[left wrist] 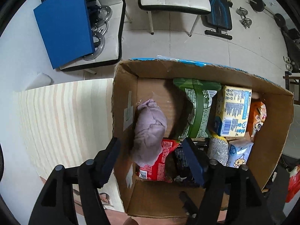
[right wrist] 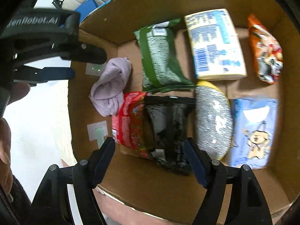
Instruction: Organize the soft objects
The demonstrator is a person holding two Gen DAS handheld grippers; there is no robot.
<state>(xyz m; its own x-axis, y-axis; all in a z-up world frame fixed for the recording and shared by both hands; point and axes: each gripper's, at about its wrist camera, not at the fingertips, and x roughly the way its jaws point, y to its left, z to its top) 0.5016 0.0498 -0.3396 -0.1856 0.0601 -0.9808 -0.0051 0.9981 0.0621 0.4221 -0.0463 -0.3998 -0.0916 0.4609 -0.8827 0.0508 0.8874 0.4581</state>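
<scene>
My left gripper [left wrist: 151, 161] points steeply down, its two blue-padded fingers [left wrist: 193, 161] spread apart with nothing pressed between the pads. My right gripper [right wrist: 150, 161] also tilts downward, fingers [right wrist: 196, 164] parted and gripping nothing. In the right wrist view the left gripper [right wrist: 56, 60] reaches in from nine o'clock, its jaws apart. A bare hand [right wrist: 5, 138] wraps its handle at about eight o'clock, a dark sleeve beneath it toward seven.
</scene>
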